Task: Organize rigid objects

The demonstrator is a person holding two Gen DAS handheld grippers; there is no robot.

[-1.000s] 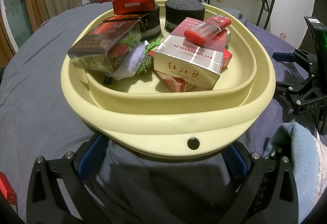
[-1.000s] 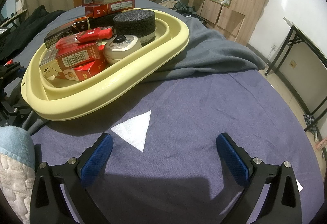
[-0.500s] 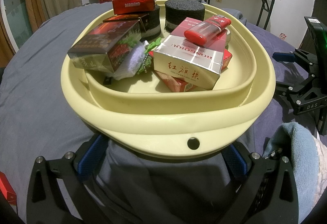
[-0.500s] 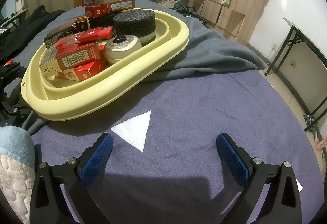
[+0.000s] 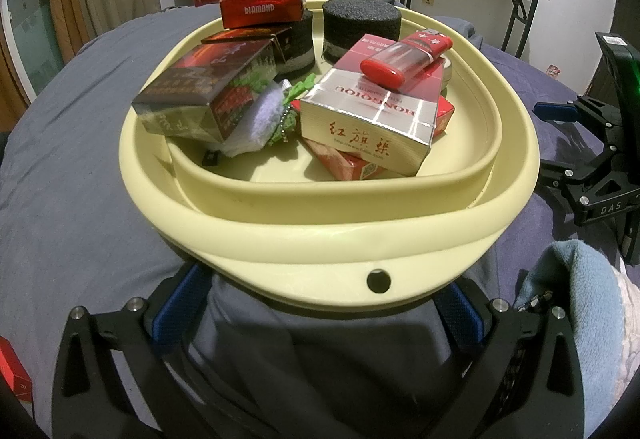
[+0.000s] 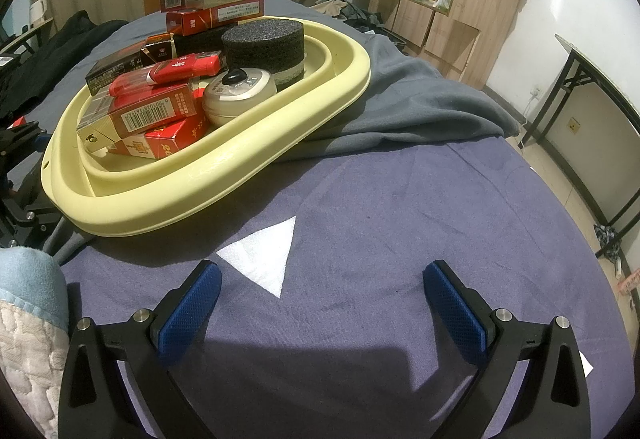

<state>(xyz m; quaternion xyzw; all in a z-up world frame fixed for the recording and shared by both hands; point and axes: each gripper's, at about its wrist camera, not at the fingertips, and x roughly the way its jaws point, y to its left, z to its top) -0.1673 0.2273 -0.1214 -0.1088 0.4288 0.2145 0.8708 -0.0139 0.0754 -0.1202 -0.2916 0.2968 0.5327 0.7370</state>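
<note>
The blue-grey cloth [image 6: 400,231] is spreading under everything, and the pale yellow basin [image 5: 320,239] is sitting on a grey blanket [image 6: 420,107] bunched over it. I am holding my left tool [image 5: 320,313] at the basin's near rim, fingers wide apart with the rim between them, gripping nothing. My right tool [image 6: 322,303] is hovering over the bare cloth beside the basin, fingers also spread and empty, a white triangle [image 6: 266,257] just ahead of it. Inside the basin, a black foam puck [image 5: 362,25] is standing at the far side, a silver-and-red carton [image 5: 372,123] is lying toward the near side, and a red lighter [image 5: 404,59] is resting on top of that carton.
</note>
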